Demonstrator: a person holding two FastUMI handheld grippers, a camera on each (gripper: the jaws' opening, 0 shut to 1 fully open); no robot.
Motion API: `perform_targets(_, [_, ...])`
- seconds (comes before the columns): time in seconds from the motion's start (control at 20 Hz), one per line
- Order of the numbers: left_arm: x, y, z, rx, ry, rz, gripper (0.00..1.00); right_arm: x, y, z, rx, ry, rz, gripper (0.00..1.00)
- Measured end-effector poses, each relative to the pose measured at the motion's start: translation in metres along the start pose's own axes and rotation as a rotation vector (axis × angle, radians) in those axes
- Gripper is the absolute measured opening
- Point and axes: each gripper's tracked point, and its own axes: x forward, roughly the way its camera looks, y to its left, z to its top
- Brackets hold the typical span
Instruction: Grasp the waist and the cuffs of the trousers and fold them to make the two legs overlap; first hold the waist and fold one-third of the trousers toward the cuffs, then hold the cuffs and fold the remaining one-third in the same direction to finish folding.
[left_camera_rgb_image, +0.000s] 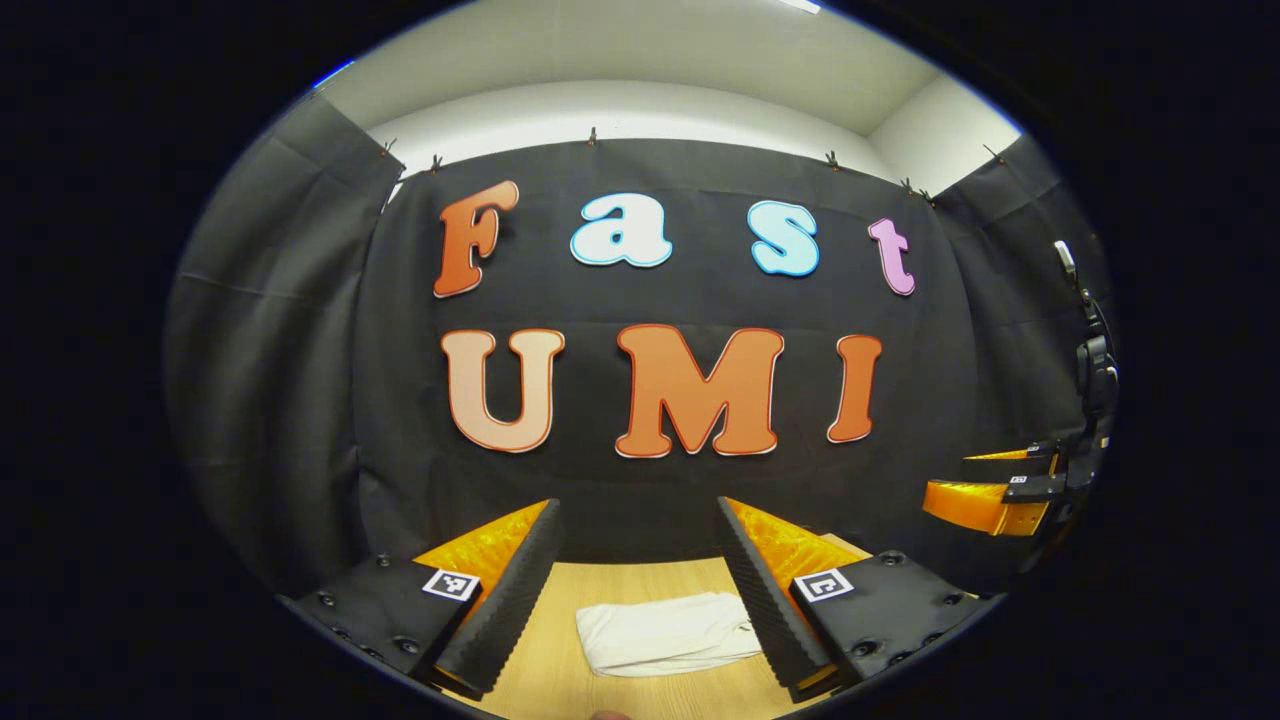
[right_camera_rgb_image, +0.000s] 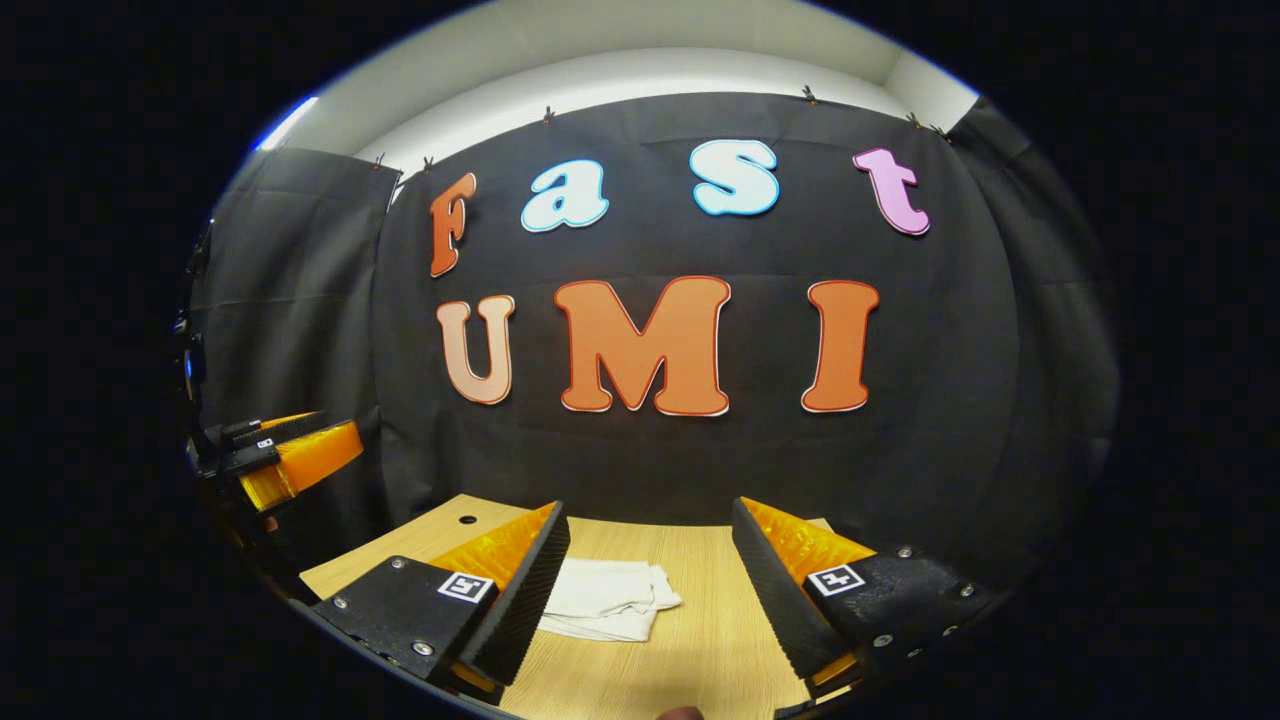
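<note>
1. Left gripper (left_camera_rgb_image: 635, 590), seen in the left gripper view, has its two fingers spread wide apart and grasps nothing; it is raised above the tabletop (left_camera_rgb_image: 540, 670).
2. Right gripper (right_camera_rgb_image: 650, 590), seen in the right gripper view, is likewise released, fingers well apart, with nothing between them, and is held clear of the tabletop (right_camera_rgb_image: 700, 640).
3. White trousers (left_camera_rgb_image: 668, 632) lie on the light wooden tabletop as a compact folded bundle, layers stacked one on another. In the left gripper view the bundle sits below and between the left gripper's fingers, its right end passing behind the inner edge of the right-hand finger.
4. In the right gripper view the trousers (right_camera_rgb_image: 608, 598) lie just beside the inner edge of the left-hand finger, partly hidden behind it, with a rumpled edge towards the middle of the tabletop. Neither gripper touches the cloth.
5. Each gripper appears in the other's view: the right gripper (left_camera_rgb_image: 1000, 490) at the far right edge of the left gripper view, and the left gripper (right_camera_rgb_image: 290, 455) at the far left edge of the right gripper view, both held at a level above the tabletop and well apart from the trousers.
6. A small dark hole (right_camera_rgb_image: 467, 520) marks the tabletop near its far left corner in the right gripper view.
7. Black cloth (left_camera_rgb_image: 300, 350) forms the booth's wall behind the tabletop, with a pale wall above it.
</note>
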Motion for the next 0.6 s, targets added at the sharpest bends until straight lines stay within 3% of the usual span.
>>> perform_targets(0.6, [-0.023,0.000,-0.017,0.043,0.002,0.011,0.96,-0.015,-0.003,-0.012,-0.024,-0.025,-0.009,0.98])
